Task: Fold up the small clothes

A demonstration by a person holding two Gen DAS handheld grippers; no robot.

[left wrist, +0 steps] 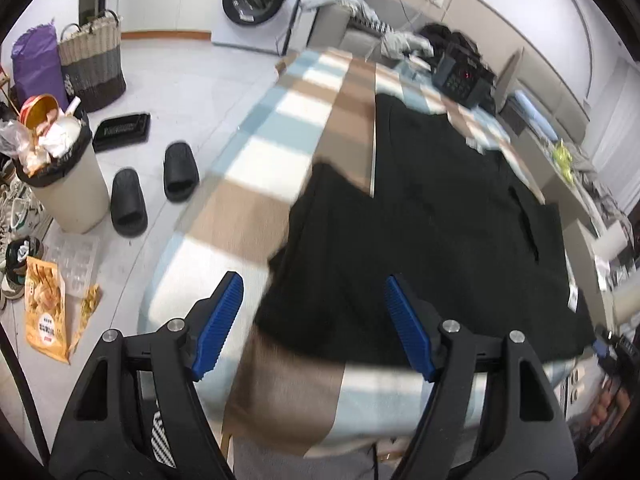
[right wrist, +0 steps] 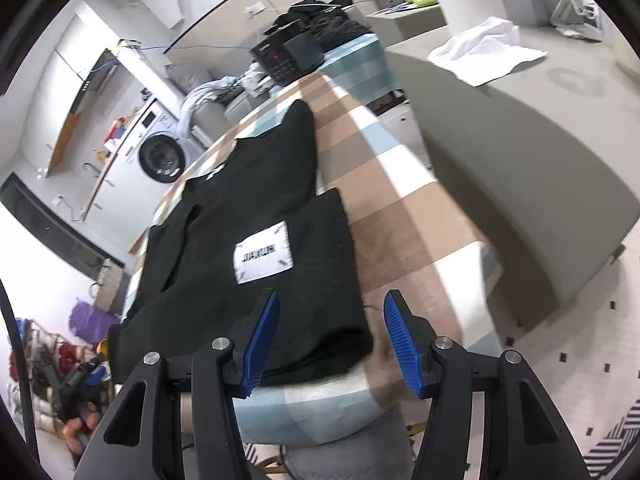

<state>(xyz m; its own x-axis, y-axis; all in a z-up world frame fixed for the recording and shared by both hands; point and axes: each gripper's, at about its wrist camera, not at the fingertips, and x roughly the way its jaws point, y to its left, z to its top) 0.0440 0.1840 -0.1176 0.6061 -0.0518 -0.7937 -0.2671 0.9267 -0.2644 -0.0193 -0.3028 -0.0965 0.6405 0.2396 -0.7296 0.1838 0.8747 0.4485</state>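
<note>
A black pair of shorts lies flat on the checked tablecloth. One leg is folded over, with a white label facing up in the right wrist view. My left gripper is open and empty, hovering above the near left edge of the shorts. My right gripper is open and empty above the near right corner of the shorts. The tablecloth shows bare to the right of the garment.
A black device and a heap of dark clothes sit at the table's far end. On the floor to the left are black slippers, a full bin, a woven basket and a washing machine. A grey sofa stands right.
</note>
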